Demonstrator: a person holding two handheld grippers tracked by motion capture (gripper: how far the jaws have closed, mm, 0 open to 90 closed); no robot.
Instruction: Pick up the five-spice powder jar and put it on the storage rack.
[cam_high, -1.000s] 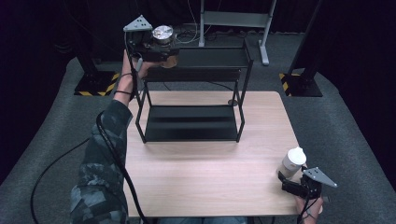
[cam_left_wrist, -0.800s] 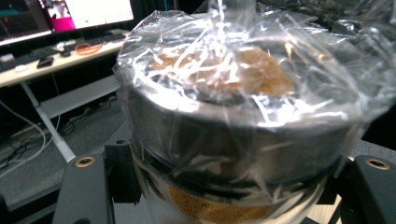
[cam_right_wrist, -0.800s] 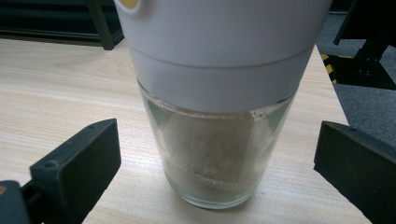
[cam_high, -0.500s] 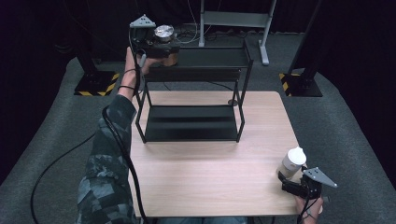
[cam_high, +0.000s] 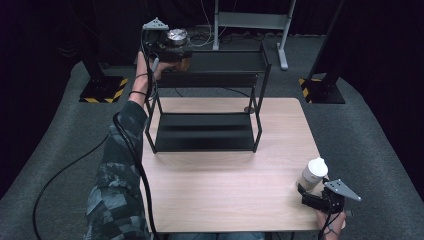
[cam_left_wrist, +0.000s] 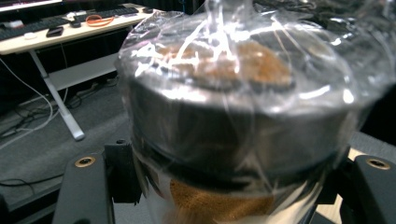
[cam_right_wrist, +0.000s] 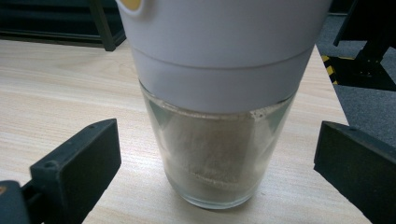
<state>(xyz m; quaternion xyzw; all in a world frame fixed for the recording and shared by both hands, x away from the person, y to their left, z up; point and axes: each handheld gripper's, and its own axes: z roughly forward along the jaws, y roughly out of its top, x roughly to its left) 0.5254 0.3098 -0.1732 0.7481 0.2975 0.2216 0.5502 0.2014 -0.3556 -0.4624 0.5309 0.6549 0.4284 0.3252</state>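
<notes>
Left gripper (cam_high: 172, 47) clamped on plastic-wrapped, metal-lidded jar of brown powder (cam_high: 176, 41), raised at black wire rack's (cam_high: 260, 65) top-left corner, evidently for shelving. Right gripper (cam_high: 312, 196) open astride white-capped glass jar (cam_high: 314, 172), upright near wooden table's (cam_high: 230, 185) front-right corner, ungrasped.

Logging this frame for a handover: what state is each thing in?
Left gripper: shut on the wrapped jar, held up at the rack's top shelf.
Wrapped jar: lidded, in clear plastic, off the table.
Right gripper: open, fingers either side of the glass shaker.
Glass shaker: upright on the table, white cap on.
Rack: upright, shelves bare.
</notes>
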